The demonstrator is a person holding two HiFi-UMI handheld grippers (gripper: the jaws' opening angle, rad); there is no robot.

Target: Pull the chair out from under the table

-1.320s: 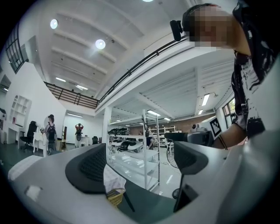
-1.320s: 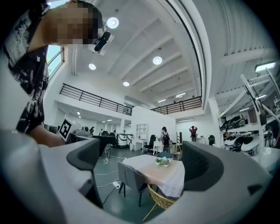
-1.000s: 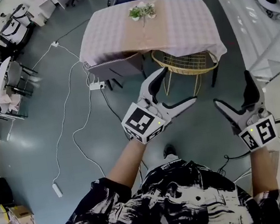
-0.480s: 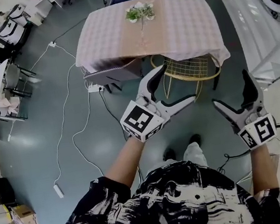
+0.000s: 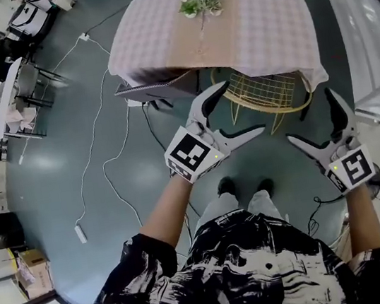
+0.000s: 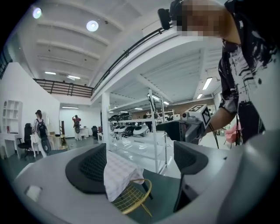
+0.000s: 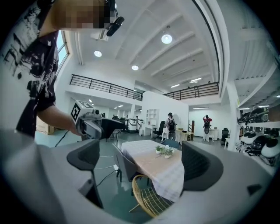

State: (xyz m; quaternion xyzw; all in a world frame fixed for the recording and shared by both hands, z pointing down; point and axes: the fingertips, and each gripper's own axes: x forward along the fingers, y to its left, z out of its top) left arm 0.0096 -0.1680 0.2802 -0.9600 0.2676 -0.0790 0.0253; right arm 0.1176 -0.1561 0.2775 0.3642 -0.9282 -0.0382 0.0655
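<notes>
Head view: gold wire chair half under cloth-covered table; left gripper, right gripper wide apart, empty.

I see the gold wire chair standing upright, tucked partly under the near edge of the table, which is draped in pale checks. Its rounded rim faces me, and its legs seem splayed, though that's hard to tell.

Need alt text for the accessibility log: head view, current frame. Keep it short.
Looking steeply down, a person holds the left gripper and right gripper, both open, in the air short of a gold wire chair tucked under a table with a checked cloth. A grey chair is tucked in to its left, and a small plant stands on the table.
</notes>
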